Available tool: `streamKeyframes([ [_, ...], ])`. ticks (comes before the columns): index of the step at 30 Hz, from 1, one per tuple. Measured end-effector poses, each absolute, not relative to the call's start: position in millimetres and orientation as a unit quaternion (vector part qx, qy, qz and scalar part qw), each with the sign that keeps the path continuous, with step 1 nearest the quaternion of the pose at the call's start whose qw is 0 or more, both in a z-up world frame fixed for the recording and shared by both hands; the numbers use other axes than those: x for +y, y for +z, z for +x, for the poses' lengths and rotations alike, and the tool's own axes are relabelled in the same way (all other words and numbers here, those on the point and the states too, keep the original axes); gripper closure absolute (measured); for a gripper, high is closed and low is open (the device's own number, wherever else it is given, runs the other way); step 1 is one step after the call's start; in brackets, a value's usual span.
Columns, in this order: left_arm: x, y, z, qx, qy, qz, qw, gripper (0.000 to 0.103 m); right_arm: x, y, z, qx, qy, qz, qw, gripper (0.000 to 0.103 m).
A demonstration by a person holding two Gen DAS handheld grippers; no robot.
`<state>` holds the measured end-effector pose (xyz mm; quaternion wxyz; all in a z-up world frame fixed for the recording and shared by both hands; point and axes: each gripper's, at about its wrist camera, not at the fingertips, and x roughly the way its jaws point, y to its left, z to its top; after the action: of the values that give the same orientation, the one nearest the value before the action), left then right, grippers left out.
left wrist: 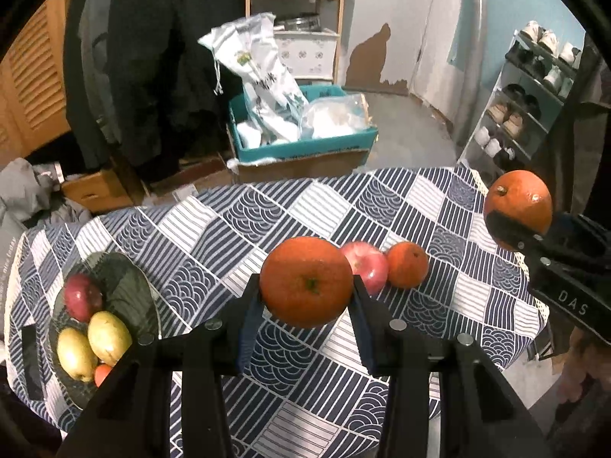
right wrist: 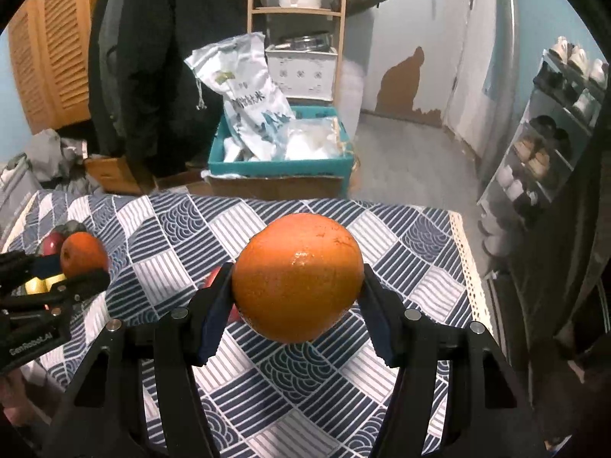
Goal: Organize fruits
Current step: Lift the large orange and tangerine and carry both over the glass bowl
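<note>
The left hand-held gripper [left wrist: 307, 294] clamps a small orange [left wrist: 306, 281] above the worktop [left wrist: 214, 229]; the right hand-held gripper [right wrist: 298, 297] clamps a bigger orange [right wrist: 298, 277]. An apple [left wrist: 364, 265] and another orange [left wrist: 407, 270] lie beyond, and a plate [left wrist: 126, 286] of fruit sits far left.

White letters "DAS" stand on the black body of the right gripper [left wrist: 508, 229], at the right edge of the left wrist view. "GenRobot.AI" stands in white on the left gripper [right wrist: 82, 267] body, low at the left edge of the right wrist view. The white sack [right wrist: 244, 91] in the teal crate [right wrist: 282, 170] carries dark Chinese characters, too blurred to read.
</note>
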<state>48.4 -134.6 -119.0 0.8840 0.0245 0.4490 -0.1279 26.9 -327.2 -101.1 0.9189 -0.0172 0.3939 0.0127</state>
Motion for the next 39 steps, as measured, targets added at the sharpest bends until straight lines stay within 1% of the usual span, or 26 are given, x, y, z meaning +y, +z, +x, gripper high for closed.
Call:
streamKeyframes([
  [15,-106.4,-96.9,40.0,0.419,-0.11,0.015,0.901,0.059,-294.6,-77.6,32.1,0.375,0.039,-0.022,0.926,0.04],
  [39,6.7,-119.6,46.2,0.445,-0.027,-0.052,0.894,0.059,-178.5,-87.8,66.7,0.395,0.129,-0.054,0.908,0.04],
])
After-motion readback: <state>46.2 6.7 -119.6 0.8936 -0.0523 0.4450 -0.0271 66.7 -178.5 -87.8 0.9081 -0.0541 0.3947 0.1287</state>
